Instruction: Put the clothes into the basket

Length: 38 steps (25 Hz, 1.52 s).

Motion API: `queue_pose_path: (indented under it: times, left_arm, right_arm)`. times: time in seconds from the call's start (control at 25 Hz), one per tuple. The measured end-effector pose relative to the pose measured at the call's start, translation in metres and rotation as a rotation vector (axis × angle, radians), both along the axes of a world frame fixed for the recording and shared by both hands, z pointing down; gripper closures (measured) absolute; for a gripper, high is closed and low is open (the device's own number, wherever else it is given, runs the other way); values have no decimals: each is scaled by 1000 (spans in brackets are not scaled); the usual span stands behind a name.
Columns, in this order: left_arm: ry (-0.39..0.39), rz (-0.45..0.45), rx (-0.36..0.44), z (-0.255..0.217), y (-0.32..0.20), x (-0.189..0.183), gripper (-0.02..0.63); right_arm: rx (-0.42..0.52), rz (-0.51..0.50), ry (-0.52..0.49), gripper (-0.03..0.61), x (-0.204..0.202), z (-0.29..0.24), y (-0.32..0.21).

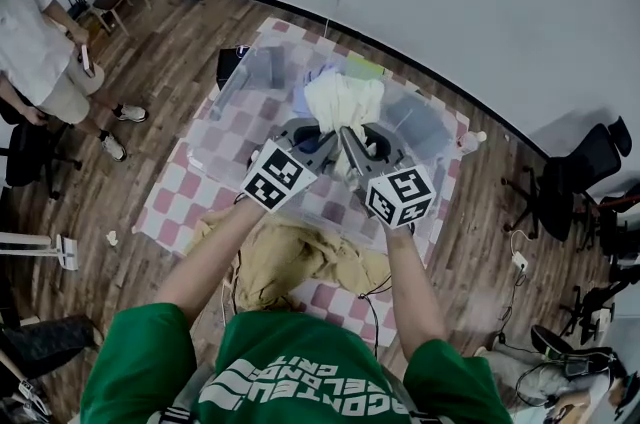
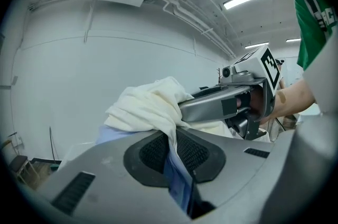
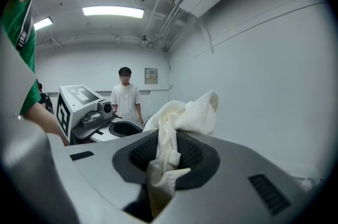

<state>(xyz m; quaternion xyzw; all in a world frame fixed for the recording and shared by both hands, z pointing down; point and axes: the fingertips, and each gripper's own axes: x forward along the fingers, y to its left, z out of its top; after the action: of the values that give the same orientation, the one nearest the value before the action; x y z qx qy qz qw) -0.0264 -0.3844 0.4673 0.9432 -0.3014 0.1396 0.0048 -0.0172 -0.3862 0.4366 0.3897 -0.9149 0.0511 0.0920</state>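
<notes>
You are in the middle of the drop-off step. Both tongs are clenched on the same white garment [image 1: 342, 102], and you hold it bunched up over the clear basket [image 1: 245, 77] on the checked cloth [image 1: 185, 197].

Your left gripper [image 2: 174, 154] pinches a fold of the white fabric, and a strip of blue cloth [image 2: 178, 182] is caught in with it. I cannot tell whether the blue is part of the same piece. Your right gripper [image 3: 166, 157] bites on another fold of the garment, with a tail of it hanging out between the jaws. In the head view the two grippers sit close together, tips nearly meeting at the garment's lower edge.

The garment looks to be above the basket's opening, not yet settled inside. The next move probably calls for lowering both hands until the bundle is below the rim, then letting go with both grippers together so no fold drapes over the wall.

A tan garment [image 1: 290, 257] lies on the cloth just in front of you, so that one likely comes next.
</notes>
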Motion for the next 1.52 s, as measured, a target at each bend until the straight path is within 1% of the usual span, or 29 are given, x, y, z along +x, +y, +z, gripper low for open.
queue_pose_path:
  times: [0.2,0.4,0.56,0.84,1.0,1.12,1.2,1.32,1.44,1.52]
  left_arm:
    - [-60,51,-98,52,-20,1,583]
    - [-111,128,-196,99,-34,7,583]
    - [-186,202,-269,133,-42,18,583]
    - [-320,291,-352,190,-52,28,583]
    - [-382,327,-403,227,-52,32,583]
    - [-453,342,-421,257,-51,33,583]
    - [-495,349,-451,276,-48,32,583]
    - [-533,360,-499,298,-43,31,583]
    - [-577,363,-516,313,-40,28,583]
    - [-593,368,-536,322,-36,28,583]
  right_arm:
    - [-90,8,64,509,-2,51,-23]
    - [-178,17,98,509,3,98,-39]
    - [-247,32,133,509,12,135,-50]
    - [-370,46,172,509,22,192,-63]
    - [-441,36,210,509,25,229,-64]
    - [-505,32,232,509,24,258,-64]
    - [-544,29,250,509,25,277,-62]
    - [-594,15,277,509,24,300,-58]
    - [-630,2,302,509,23,319,-53]
    - [-649,-2,311,509,24,328,-50]
